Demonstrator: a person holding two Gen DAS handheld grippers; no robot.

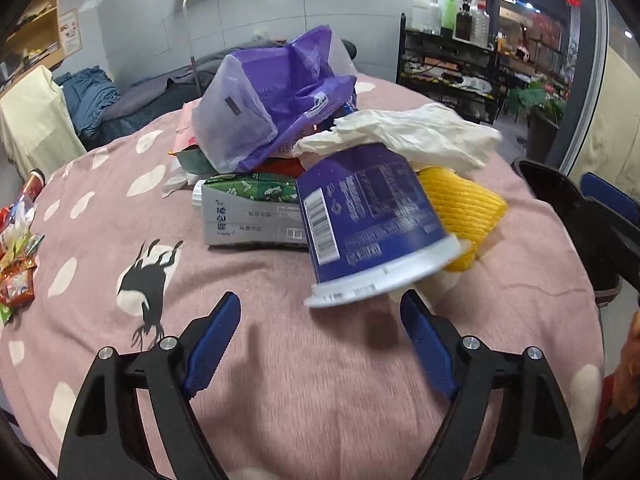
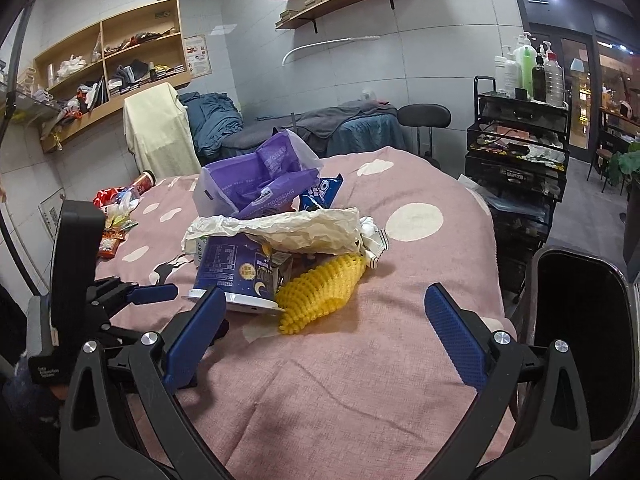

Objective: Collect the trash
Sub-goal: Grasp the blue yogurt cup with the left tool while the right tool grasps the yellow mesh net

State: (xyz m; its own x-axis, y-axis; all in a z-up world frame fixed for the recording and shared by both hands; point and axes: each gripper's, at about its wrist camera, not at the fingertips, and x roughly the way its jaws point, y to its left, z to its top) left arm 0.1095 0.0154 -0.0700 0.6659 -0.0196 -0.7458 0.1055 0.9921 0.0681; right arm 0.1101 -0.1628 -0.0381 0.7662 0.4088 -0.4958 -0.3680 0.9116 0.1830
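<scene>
Your left gripper [image 1: 320, 312] had its jaws spread, with nothing pinched between them. The blue cup [image 1: 372, 220] lay tipped over just ahead of those jaws, its white rim toward you; the rim sat close to the right jaw's tip, and whether it touched could not be told. Beyond the cup, a crumpled white glove [image 1: 408, 136] draped over its upturned base. To the right of the cup, just past the right jaw, lay a yellow foam net [image 1: 464, 212], touching the cup. Ahead of the left jaw, a flattened grey carton [image 1: 248, 216] lay against the cup, and behind it rose a purple bag [image 1: 276, 100] on top of further wrappers. Well off to the left of the left jaw, snack wrappers [image 1: 16, 268] lay at the edge of the pink spotted cloth [image 1: 320, 400].

Your right gripper [image 2: 324, 300] likewise had its jaws spread and empty. The same cup [image 2: 232, 272] stood just beyond its left jaw, the foam net [image 2: 320, 292] between and ahead of the jaws, clear of both. The left gripper [image 2: 156, 292] reached in from the left of that jaw, near the cup.
</scene>
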